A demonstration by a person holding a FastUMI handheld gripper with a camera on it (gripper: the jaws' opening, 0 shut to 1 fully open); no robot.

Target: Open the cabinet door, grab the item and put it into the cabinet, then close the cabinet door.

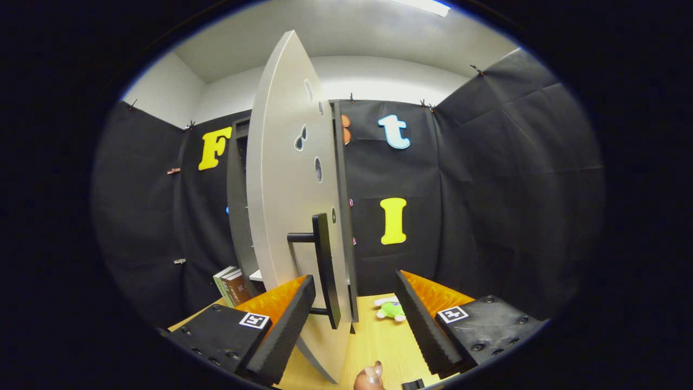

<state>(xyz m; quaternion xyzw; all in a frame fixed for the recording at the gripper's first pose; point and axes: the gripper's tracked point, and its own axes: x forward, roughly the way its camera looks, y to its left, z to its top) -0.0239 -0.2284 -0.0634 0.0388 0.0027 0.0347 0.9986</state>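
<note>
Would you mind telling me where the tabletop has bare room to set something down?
Bare wood lies between the open gripper fingers, bordered by the cabinet door and the green plush toy. It is crowded left of the door, where books stand against the cabinet.

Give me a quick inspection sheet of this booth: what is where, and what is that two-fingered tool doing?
Surface: wooden table, bare ahead of the fingers.
Job's things: cabinet with its door swung open, edge toward the camera; door handle between the fingers, nearer the left one. Green plush toy lies on the table beyond the fingers, right of the door.
Clutter: books standing left of the cabinet; a small brownish thing close below the fingers, cannot tell what.
Grippers: hand-held gripper open, fingers wide apart, holding nothing.
Cables: nothing seen.
Surroundings: black cloth wall, white ceiling with a lamp.
</note>
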